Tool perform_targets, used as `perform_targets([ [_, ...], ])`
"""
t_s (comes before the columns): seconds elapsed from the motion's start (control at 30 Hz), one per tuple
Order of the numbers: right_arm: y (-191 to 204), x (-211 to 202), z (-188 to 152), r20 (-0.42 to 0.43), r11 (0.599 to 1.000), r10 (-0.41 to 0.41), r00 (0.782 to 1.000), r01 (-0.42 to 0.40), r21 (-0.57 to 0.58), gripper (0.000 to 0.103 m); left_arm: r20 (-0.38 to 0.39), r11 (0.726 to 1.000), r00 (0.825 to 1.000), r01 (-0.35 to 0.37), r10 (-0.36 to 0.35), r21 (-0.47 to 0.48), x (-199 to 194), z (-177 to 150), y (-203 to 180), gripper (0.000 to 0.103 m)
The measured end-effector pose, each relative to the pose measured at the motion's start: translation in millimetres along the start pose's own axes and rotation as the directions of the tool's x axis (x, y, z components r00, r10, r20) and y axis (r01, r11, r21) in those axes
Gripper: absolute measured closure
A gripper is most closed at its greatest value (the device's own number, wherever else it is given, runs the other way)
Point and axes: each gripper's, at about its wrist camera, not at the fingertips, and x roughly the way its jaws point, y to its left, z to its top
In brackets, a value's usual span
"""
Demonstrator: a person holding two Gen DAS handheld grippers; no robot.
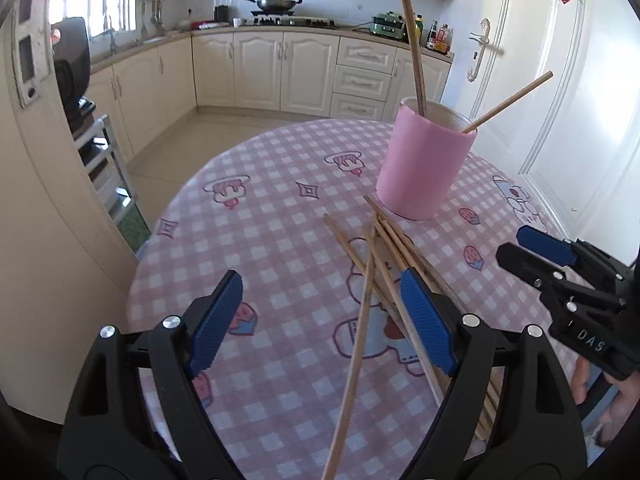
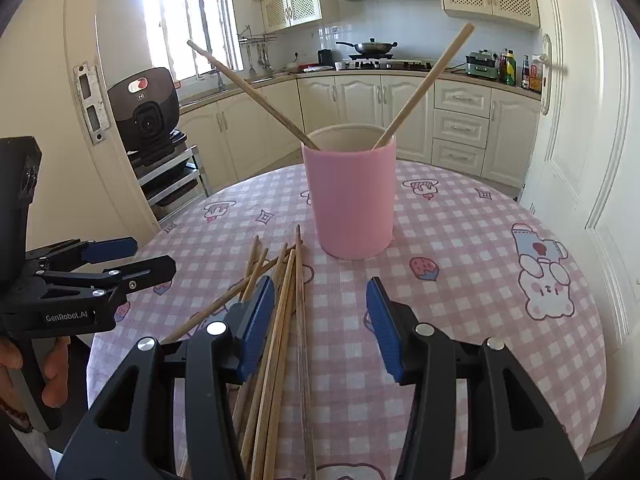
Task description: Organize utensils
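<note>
The loose chopsticks (image 2: 280,320) lie in a crossed heap on the round table (image 2: 460,240), just in front of the pink cup (image 2: 350,200) and on the near side of it. Two more chopsticks (image 2: 424,84) stand in the cup, leaning apart against its rim.

In the right wrist view the heap runs under and past the left finger of the right gripper (image 2: 320,320); one dark stick lies in the gap between the fingers, nearer the left pad. The fingers stand apart with nothing clamped. The cup sits straight ahead beyond the fingertips, with bare cloth to the right of the right finger out to the table edge. This view alone shows the left gripper (image 2: 132,260) from the side, at far left, over the table's left edge, and the person's hand (image 2: 56,364) on its handle.

In the left wrist view the same heap fans toward the left gripper's (image 1: 320,312) right finger; one long stick crosses the gap between the fingers and the others pass beneath the right pad. The fingers are wide apart, gripping nothing. The cup stands ahead and to the right of the fingertips. Left of the left finger the cloth is bare up to the table's curved edge, beyond which the floor drops away. Here the right gripper (image 1: 532,248) shows at far right, its fingers parted, near the table's right edge and the white door (image 1: 560,100).
</note>
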Motion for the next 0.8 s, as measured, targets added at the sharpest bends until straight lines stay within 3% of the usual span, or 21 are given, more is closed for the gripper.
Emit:
perform_targets([
  [0.13,-5,8,-7,-0.037,1.0,0.015,0.999,-0.015,0.016,0.058,-0.093,0.997,0.993,0.069,-0.072,-0.03,27,3,-13,0.044],
  [0.27,-10,14,-12,-0.06,0.999,0.021,0.998,-0.02,0.03,0.058,-0.179,0.99,0.975,0.12,-0.132,-0.073,50,6,-22,0.066],
  [0.47,-14,18,-13,-0.076,0.998,0.041,0.996,-0.037,0.044,0.058,-0.274,0.989,0.952,0.116,-0.139,-0.096,77,10,-28,0.067],
  [0.63,-18,24,-13,-0.085,0.997,0.051,0.995,-0.047,0.055,0.058,-0.309,0.991,0.944,0.095,-0.119,-0.093,87,15,-31,0.069],
  [0.8,-21,27,-13,-0.092,0.997,0.056,0.994,-0.05,0.064,0.057,-0.322,0.996,0.944,0.054,-0.073,-0.069,96,20,-40,0.083],
])
